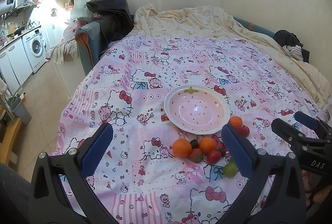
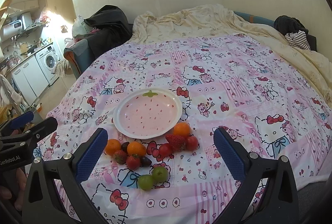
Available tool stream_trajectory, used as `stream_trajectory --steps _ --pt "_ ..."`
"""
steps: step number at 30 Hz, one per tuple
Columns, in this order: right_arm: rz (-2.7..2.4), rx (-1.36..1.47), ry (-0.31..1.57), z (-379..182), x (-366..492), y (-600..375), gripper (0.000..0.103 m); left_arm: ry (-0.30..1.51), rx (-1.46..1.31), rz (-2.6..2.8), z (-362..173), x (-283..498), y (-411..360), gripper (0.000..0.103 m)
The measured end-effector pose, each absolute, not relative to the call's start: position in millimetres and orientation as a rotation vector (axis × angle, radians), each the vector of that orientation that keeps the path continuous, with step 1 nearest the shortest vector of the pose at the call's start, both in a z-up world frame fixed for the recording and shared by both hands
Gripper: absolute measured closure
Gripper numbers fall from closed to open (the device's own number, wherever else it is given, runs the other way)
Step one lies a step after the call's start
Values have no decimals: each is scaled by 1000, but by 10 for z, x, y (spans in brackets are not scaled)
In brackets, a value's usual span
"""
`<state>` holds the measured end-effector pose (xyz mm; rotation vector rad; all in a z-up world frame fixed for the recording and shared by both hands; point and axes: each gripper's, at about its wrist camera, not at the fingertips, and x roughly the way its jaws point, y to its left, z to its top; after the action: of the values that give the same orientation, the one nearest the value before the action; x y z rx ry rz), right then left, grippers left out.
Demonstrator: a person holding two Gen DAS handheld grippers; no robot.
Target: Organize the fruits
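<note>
A pink strawberry-patterned plate (image 1: 168, 108) (image 2: 116, 118) lies empty on the Hello Kitty bedsheet. In front of it is a loose cluster of fruit: oranges (image 2: 136, 148) (image 1: 182, 147), strawberries (image 2: 175, 141) (image 1: 196, 155), red cherry tomatoes (image 2: 192, 142), dark grapes (image 2: 145, 161) and two green grapes (image 2: 145, 182) (image 1: 230, 169). My left gripper (image 1: 167, 128) hovers open above the near-left side of the fruit, holding nothing. My right gripper (image 2: 160, 136) is open too, spread over the fruit cluster, apart from it. Each gripper shows at the edge of the other's view (image 1: 296, 126) (image 2: 31, 122).
The pink sheet (image 2: 238, 83) covers a bed against a wall, with a cream duvet (image 1: 197, 22) bunched at the far end. Dark and striped clothes (image 1: 290, 45) lie at the far right. To the left the bed edge drops to a tiled floor and a kitchenette with a washing machine (image 1: 36, 47).
</note>
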<state>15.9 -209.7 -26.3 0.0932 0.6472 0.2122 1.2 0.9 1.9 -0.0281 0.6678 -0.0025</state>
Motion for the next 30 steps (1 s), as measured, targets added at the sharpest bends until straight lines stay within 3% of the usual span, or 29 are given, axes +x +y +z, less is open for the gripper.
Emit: stream_trajectory --steps 30 --pt "210 101 642 -291 167 -2155 0 663 -46 4 38 28 52 0"
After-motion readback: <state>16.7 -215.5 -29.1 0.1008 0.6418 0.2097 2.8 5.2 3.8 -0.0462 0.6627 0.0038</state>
